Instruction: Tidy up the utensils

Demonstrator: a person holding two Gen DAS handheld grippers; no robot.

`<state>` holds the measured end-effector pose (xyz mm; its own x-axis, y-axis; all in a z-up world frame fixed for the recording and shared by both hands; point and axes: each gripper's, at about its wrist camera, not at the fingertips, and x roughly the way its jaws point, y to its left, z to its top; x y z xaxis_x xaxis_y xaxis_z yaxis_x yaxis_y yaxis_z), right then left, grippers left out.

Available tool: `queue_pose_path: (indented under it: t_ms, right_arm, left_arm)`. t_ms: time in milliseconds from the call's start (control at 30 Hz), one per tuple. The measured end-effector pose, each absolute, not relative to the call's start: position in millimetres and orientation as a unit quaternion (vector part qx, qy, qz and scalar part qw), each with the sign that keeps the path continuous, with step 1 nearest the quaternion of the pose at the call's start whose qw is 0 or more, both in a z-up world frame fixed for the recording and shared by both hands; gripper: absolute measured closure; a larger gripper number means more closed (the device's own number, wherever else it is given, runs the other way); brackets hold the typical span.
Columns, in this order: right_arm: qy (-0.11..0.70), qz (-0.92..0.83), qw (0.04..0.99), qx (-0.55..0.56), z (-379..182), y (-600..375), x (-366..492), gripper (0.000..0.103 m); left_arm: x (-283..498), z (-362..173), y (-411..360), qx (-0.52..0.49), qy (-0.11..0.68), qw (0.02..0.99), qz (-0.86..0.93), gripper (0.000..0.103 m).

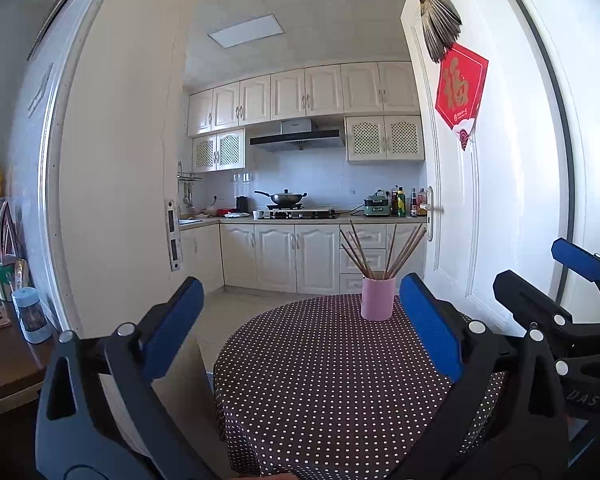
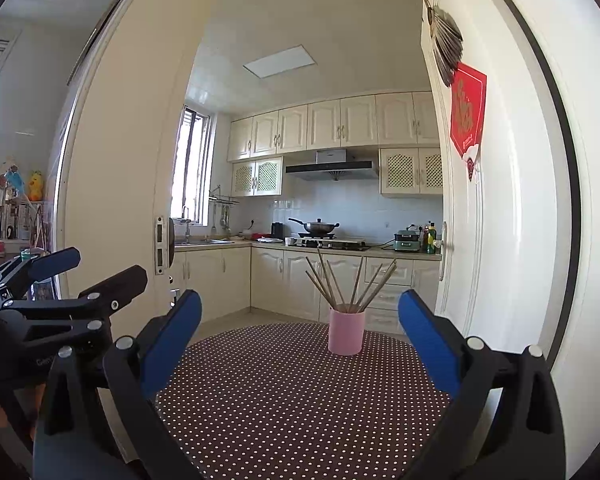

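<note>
Behind the round tabletop (image 1: 320, 380) with its dark, white-dotted cloth, a cream kitchen was visible through an open doorway, and a white door (image 1: 460, 200) with a red paper ornament (image 1: 460, 92) stood at the right. A pink cup (image 1: 377, 298) stood upright on the far part of the tabletop, ahead of both tools. In the left wrist view it was close to the inner side of the right blue pad, not touching it; in the right wrist view it stood between the two pads, a little right of the middle. The cup was plain and cylindrical, and thin brown chopsticks (image 1: 380, 252) stood in it, fanned out above the rim. The left gripper (image 1: 300, 324) had its jaws wide apart and held nothing — the right gripper (image 2: 300, 328) was the same, wide apart and empty.
</note>
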<state>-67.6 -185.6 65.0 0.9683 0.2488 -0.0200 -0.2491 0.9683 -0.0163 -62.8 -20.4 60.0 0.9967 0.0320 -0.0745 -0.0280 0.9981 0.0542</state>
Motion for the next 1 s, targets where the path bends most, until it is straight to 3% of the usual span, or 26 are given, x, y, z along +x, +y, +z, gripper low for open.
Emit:
queue_pose_path:
  t_ms: [1000]
  right_arm:
    - [0.016, 0.125, 0.992, -0.003, 63.6, -177.3, -68.7, 0.008]
  left_arm:
    - [-60.0, 58.4, -18.7, 0.027, 0.037, 0.999, 0.023, 0.007]
